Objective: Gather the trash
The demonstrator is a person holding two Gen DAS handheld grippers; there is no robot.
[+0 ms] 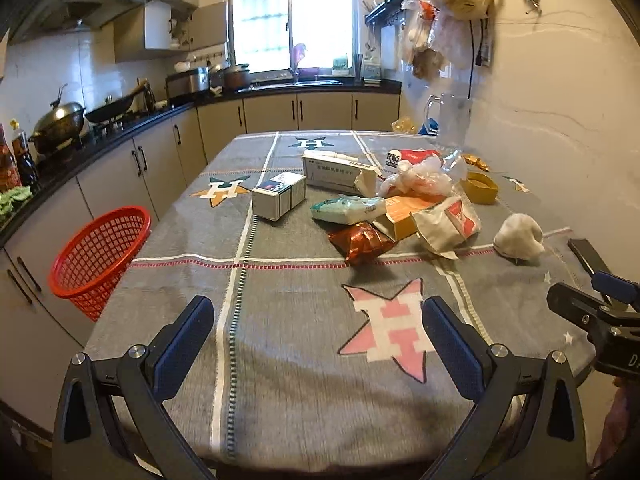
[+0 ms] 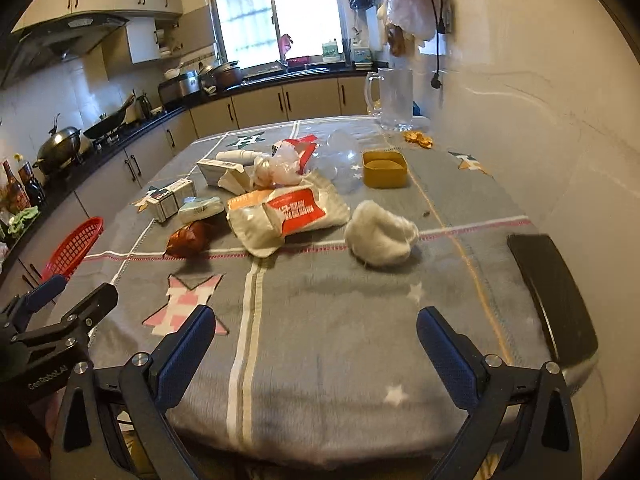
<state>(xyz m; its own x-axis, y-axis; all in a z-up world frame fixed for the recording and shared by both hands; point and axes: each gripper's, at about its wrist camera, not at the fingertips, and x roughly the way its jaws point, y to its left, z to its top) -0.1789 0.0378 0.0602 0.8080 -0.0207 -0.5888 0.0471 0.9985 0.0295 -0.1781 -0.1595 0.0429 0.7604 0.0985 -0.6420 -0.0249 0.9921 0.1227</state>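
Observation:
Trash lies in a heap on the grey star-patterned tablecloth [image 1: 288, 320]: a small white box [image 1: 278, 198], a long white box [image 1: 336, 170], a pale green tissue pack [image 1: 348, 209], a shiny brown wrapper [image 1: 362, 242], an orange-and-white bag [image 2: 292, 210] and a crumpled white wad [image 2: 380, 236]. A red mesh basket [image 1: 100, 256] stands off the table's left edge. My left gripper [image 1: 318, 344] is open above the near cloth, short of the heap. Open too, my right gripper [image 2: 316, 352] hangs over the near edge, the wad ahead of it. Neither holds anything.
A yellow container [image 2: 384, 169], a clear plastic cup [image 2: 340, 156] and a glass mug [image 2: 392, 98] stand at the far right by the wall. A black flat object [image 2: 554, 296] lies at the right table edge. Kitchen counters with pots [image 1: 60, 124] run along the left.

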